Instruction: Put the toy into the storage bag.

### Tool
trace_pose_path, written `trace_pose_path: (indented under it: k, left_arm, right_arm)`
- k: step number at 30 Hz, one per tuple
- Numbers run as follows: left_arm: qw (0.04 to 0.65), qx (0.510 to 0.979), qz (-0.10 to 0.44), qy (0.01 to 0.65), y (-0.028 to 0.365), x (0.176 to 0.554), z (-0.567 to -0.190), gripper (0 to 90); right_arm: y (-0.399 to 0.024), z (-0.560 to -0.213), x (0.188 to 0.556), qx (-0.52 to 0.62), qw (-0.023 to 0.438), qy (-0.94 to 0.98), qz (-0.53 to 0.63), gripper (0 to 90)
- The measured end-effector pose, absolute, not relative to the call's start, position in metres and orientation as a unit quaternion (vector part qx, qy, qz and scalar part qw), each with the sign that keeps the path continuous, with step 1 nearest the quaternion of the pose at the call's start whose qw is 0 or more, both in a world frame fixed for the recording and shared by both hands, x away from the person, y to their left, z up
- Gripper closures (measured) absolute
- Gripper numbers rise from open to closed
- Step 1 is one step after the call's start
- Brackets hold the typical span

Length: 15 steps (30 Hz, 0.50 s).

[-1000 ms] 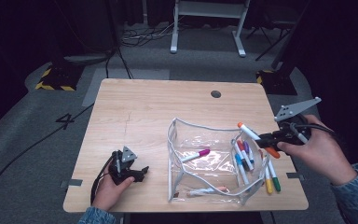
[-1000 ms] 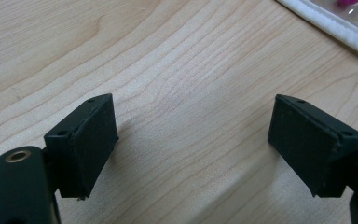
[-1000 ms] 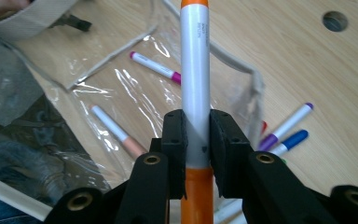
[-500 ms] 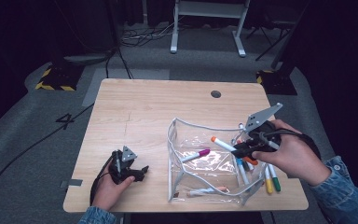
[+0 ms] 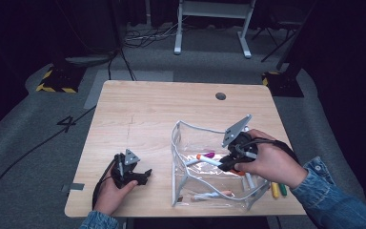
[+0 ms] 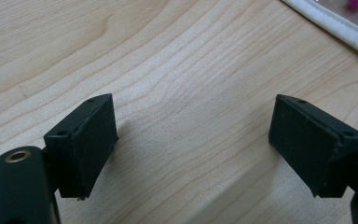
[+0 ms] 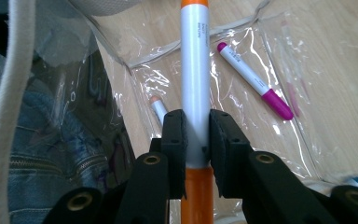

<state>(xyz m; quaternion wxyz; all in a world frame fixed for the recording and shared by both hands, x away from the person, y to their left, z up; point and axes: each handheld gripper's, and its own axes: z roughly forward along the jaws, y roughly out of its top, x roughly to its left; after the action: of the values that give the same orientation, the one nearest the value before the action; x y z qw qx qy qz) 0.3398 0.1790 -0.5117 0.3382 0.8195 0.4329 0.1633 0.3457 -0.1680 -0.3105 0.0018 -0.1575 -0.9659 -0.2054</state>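
A clear plastic pouch (image 5: pixel 190 181) with white trim stands open on the wooden table. My right gripper (image 5: pixel 225 163) is over the pouch's opening, shut on an orange-and-white marker (image 5: pixel 208 161) whose tip points left into the pouch. In the right gripper view the gripper (image 7: pixel 196 135) clamps that marker (image 7: pixel 195 84) at mid-barrel, above a pink marker (image 7: pixel 254 80) and a peach-tipped marker (image 7: pixel 157 108) lying inside. My left gripper (image 5: pixel 143 176) rests on the table left of the pouch, open; in its own view nothing is between its jaws (image 6: pixel 191 140).
A few loose markers (image 5: pixel 277 190) lie on the table right of the pouch, partly under the right hand. The pouch's white rim (image 6: pixel 335 23) lies just beyond the left gripper. A round hole (image 5: pixel 220 96) sits near the table's far edge.
The right hand has carried the orange marker left and down, from right of the pouch to over its opening. The left gripper has stayed put.
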Motion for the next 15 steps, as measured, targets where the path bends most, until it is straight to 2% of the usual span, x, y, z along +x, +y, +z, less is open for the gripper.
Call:
trace_pose_path:
  k: [15]
  left_arm:
    - [0.338, 0.820, 0.164, 0.433, 0.179, 0.340, -0.512, 15.5]
  right_arm:
    - [-0.145, -0.346, 0.350, -0.136, 0.026, -0.980, -0.145, 77.0]
